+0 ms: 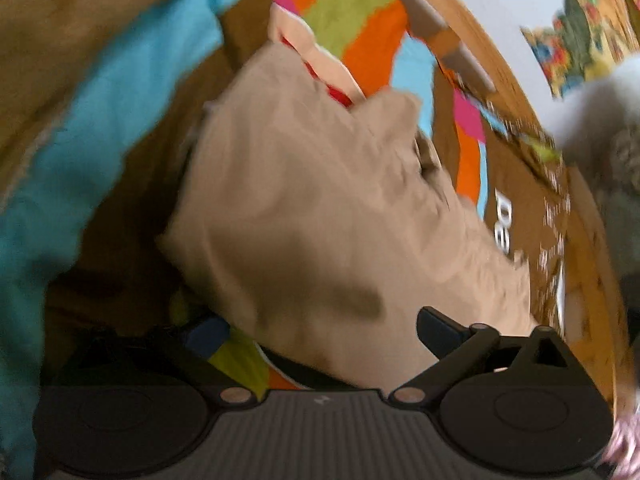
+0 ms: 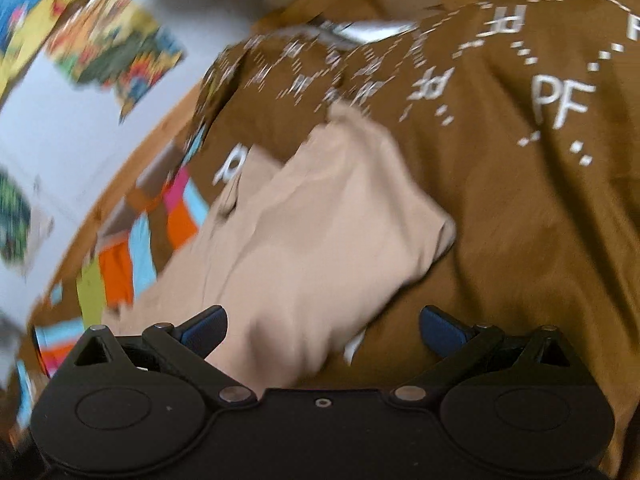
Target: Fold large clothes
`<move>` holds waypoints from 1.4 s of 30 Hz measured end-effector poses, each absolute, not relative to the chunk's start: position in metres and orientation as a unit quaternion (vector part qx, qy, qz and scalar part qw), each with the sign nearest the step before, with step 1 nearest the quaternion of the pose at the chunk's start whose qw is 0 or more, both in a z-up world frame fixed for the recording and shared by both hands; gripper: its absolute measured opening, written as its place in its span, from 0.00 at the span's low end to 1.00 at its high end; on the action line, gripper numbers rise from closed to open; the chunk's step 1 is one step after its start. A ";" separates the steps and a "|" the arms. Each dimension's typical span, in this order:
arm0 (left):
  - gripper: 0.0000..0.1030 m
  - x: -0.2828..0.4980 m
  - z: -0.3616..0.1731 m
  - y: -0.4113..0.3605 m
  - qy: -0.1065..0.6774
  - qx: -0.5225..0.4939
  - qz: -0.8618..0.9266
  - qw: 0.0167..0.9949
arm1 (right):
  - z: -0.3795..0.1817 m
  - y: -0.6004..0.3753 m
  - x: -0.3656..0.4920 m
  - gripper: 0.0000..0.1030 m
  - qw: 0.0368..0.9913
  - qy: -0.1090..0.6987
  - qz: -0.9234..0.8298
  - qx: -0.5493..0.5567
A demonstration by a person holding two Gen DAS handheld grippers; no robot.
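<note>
A beige garment lies in a rumpled, partly folded heap on a brown bedcover with white letters and coloured stripes. It also shows in the right wrist view. My left gripper is open just above the garment's near edge, its blue-padded fingers spread wide. My right gripper is open too, with its left finger over the garment's near end and its right finger over the brown cover. Both views are motion-blurred.
A wooden bed frame runs along the far side, with a white wall and colourful posters behind. A grey fluffy thing sits at the right edge of the left wrist view. The brown bedcover spreads to the right.
</note>
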State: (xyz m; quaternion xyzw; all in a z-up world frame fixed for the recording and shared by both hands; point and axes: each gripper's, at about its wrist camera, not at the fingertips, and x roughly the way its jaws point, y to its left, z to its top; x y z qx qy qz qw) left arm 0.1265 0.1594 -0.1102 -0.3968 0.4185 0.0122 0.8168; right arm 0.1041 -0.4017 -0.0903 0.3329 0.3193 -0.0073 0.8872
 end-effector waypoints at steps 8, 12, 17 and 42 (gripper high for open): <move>0.32 0.116 -0.109 0.177 0.390 -0.415 0.080 0.818 | -0.095 -0.439 0.112 0.54 0.850 0.290 -0.095 0.429; 0.03 0.109 -0.096 0.174 0.368 -0.395 0.086 0.837 | -0.096 -0.440 0.109 0.27 0.858 0.295 -0.110 0.407; 0.00 0.090 -0.068 0.167 0.335 -0.378 0.081 0.859 | -0.079 -0.430 0.091 0.08 0.891 0.268 -0.095 0.354; 0.27 0.088 -0.082 0.173 0.415 -0.347 0.106 0.834 | -0.035 -0.331 0.062 0.51 0.966 0.212 -0.104 -0.105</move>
